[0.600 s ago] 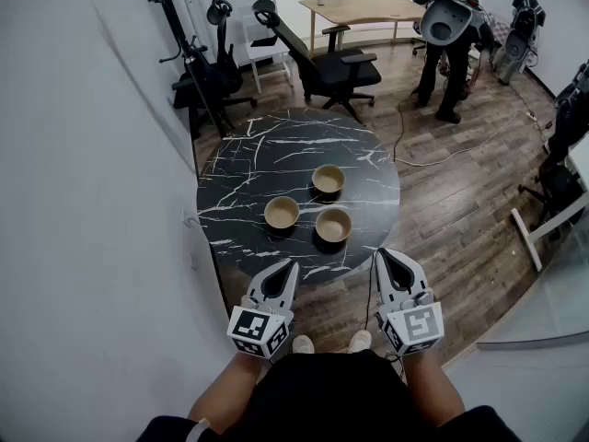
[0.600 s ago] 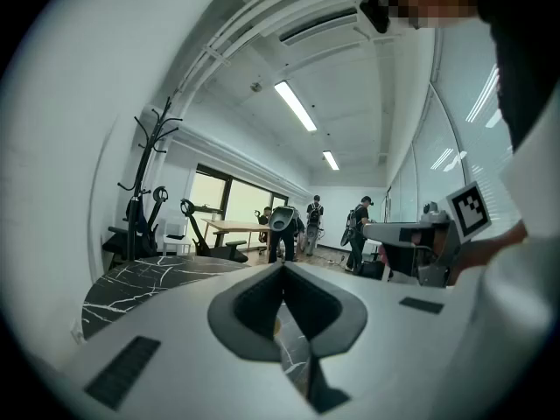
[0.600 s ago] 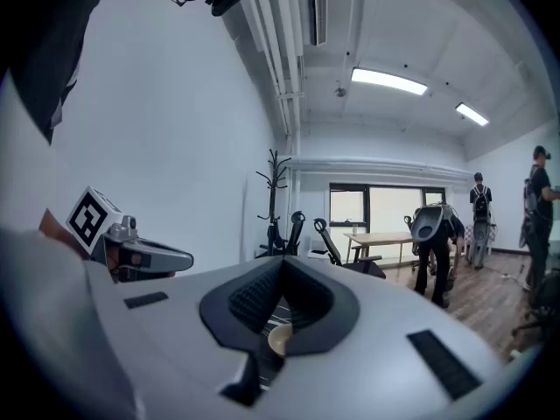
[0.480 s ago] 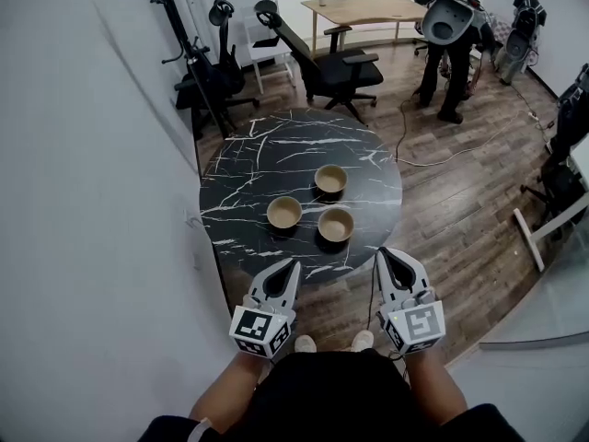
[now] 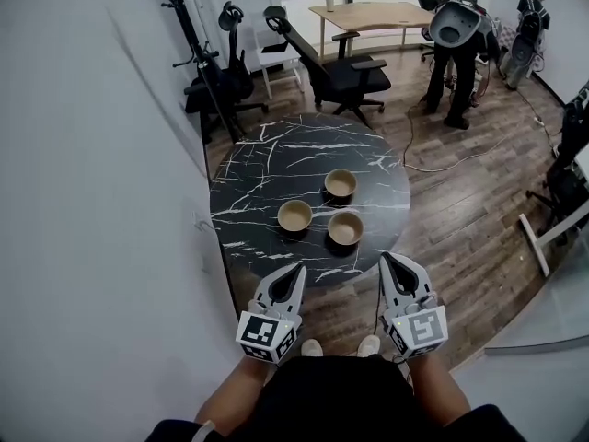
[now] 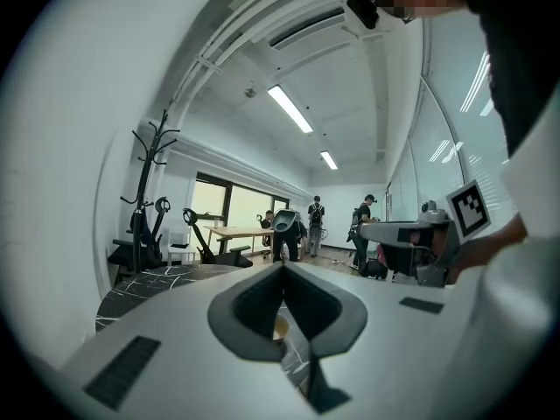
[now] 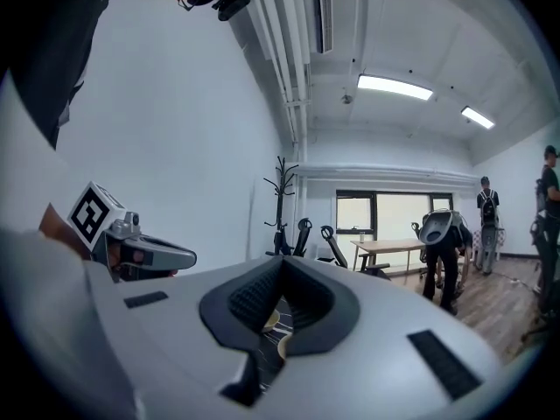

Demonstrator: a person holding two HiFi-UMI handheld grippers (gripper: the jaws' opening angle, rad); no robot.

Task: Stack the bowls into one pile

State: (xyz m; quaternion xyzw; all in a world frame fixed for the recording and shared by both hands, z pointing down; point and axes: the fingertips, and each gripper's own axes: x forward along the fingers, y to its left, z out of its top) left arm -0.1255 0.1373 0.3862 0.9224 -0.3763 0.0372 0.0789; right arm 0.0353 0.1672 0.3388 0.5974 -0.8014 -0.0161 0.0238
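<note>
Hovering just off the near rim of the round black marble bench (image 5: 267,155) with left gripper (image 5: 299,268) and right gripper (image 5: 386,257) side by side, well apart from each other, pointed roughly level toward the far side. Found both pairs of jaws pressed together tip to tip, nothing pinched in either. Counted three tan bowls on the bench, all upright, all separate, none stacked: left bowl (image 5: 294,215) toward the middle, near-right bowl (image 5: 345,227) just beside it, far bowl (image 5: 340,183) behind those two. Saw dark bench between all three, no rims touching as far as could be told. Glimpsed a bowl through the notch behind the closed tips in each gripper view. Noted white shoes (image 5: 311,347) on the wood floor (image 5: 442,238) below the grippers. Picked out, far off, a black coat rack (image 5: 189,26), black office chairs (image 5: 340,67), a wooden desk (image 5: 368,12) and a standing person (image 5: 456,72) beside it.
</note>
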